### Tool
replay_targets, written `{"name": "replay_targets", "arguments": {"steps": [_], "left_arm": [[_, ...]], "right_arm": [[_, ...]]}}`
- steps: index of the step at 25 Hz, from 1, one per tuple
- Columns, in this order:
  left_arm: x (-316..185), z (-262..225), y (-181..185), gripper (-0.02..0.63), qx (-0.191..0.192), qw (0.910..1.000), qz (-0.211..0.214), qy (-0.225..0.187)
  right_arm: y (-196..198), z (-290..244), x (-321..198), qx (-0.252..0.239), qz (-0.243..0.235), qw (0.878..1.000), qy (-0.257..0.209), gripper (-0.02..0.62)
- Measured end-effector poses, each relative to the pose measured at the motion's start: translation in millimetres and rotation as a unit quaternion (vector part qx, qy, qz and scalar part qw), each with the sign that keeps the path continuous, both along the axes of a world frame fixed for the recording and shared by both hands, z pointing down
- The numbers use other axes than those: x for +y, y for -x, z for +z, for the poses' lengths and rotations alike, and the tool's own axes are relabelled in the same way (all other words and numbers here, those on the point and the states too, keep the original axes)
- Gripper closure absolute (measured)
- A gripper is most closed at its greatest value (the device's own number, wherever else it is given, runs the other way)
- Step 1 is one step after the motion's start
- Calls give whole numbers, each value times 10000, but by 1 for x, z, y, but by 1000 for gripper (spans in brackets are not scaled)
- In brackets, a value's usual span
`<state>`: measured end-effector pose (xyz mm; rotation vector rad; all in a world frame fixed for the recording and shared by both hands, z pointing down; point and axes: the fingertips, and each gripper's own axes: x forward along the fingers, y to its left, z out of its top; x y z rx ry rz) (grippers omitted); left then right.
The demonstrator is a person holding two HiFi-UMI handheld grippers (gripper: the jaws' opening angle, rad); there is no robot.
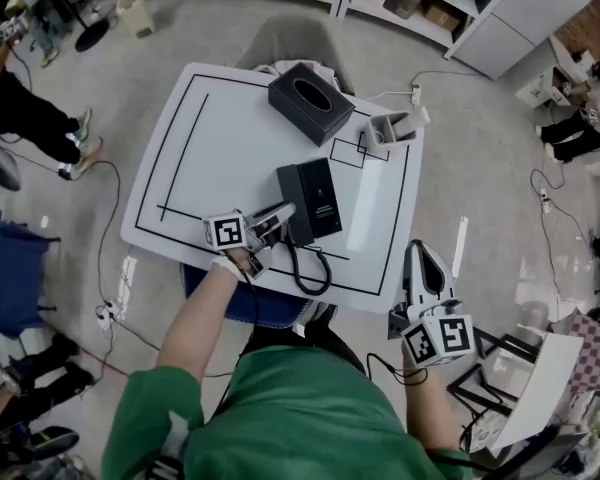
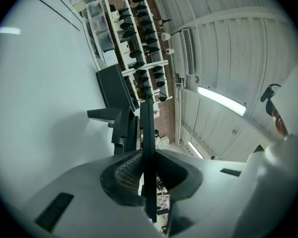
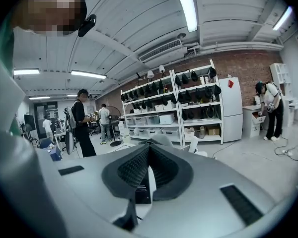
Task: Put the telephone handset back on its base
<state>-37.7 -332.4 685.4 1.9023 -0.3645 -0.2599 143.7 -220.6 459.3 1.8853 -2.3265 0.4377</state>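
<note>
Green shirt point(image 1: 280, 408) fills near edge. Right gripper point(image 1: 419, 252) hangs off the white square surface point(image 1: 240, 138) at near right, jaws closed together, nothing between them. Left gripper point(image 1: 282, 212) has jaws narrow, clamped on thin black telephone handset point(image 2: 149, 133), at left side of black telephone base point(image 1: 323, 196); seated or not, can't tell. Black curly cord point(image 1: 315, 273) loops near. Black tissue box point(image 1: 311, 101) far.

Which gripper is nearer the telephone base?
Left. The left gripper is at the near-left side of the telephone base, closed on the handset. The right gripper hangs off the near-right edge of the table, well clear of the base.
</note>
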Motion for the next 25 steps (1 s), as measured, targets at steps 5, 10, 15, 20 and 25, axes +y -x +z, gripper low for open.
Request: {"name": "replay_targets", "arguments": {"steps": [5, 10, 15, 20, 25], "left_arm": [[-9, 17, -4, 523, -239, 9997, 77, 16], [-9, 22, -11, 522, -348, 9992, 195, 52], [-11, 35, -12, 522, -555, 9983, 118, 150], [-12, 33, -11, 517, -761, 9969, 66, 198], [-13, 45, -6, 432, -1309, 9902, -114, 477]], "right_arm": [[2, 3, -8, -23, -51, 10000, -16, 574], [4, 2, -9, -30, -49, 10000, -6, 574], [2, 6, -9, -38, -29, 10000, 13, 574], [2, 0, -10, -52, -94, 9999, -56, 574], [3, -3, -10, -69, -182, 9997, -114, 574]]}}
